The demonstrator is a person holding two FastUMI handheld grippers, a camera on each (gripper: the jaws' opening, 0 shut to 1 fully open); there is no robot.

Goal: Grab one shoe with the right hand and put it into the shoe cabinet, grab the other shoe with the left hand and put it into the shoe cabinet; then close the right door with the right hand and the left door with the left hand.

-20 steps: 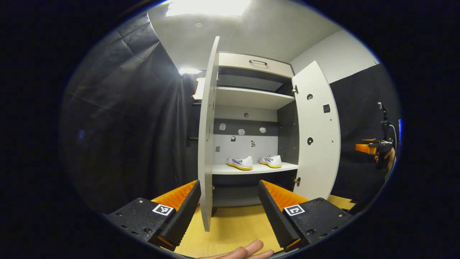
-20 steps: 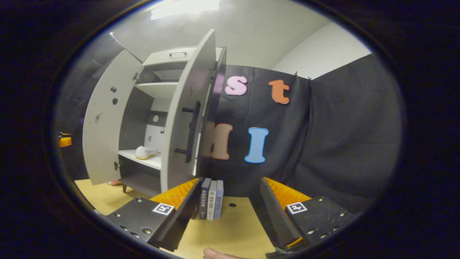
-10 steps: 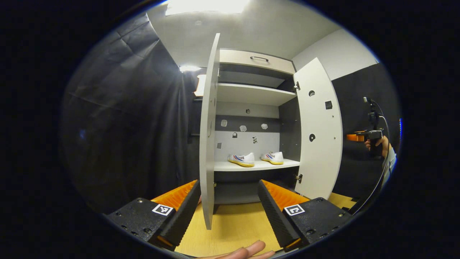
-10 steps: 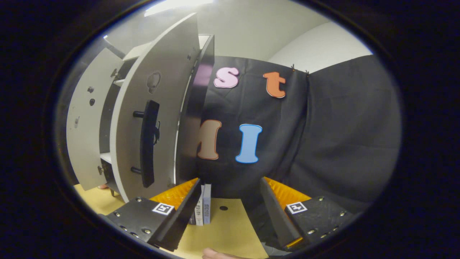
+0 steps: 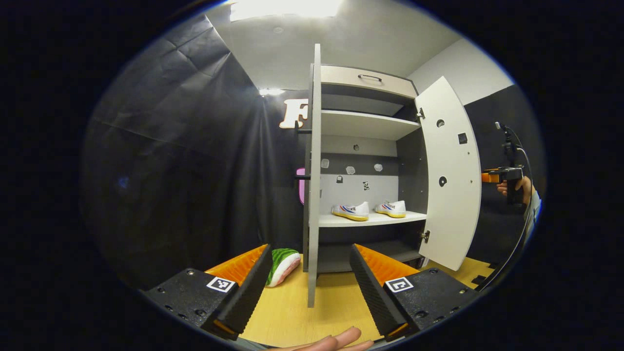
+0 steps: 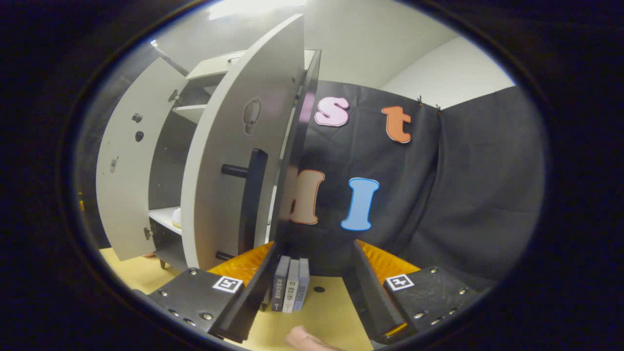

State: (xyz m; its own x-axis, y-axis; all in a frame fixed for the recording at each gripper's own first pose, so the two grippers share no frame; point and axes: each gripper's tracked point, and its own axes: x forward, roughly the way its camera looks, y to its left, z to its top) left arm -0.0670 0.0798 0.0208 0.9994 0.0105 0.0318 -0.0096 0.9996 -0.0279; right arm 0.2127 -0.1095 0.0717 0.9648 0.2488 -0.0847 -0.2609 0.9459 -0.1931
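Both sneakers sit on the shoe cabinet's shelf, so door-closing begins: the right gripper, wide open and empty like the left gripper, must push the right door shut.

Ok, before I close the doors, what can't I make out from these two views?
- Shoes, right gripper view: the right door covers all but a sliver.
- Left door, left gripper view: seen edge-on, so its handle barely shows.
- Right gripper, left gripper view: too small and far off to tell contact with the door.
- Book titles: too small.
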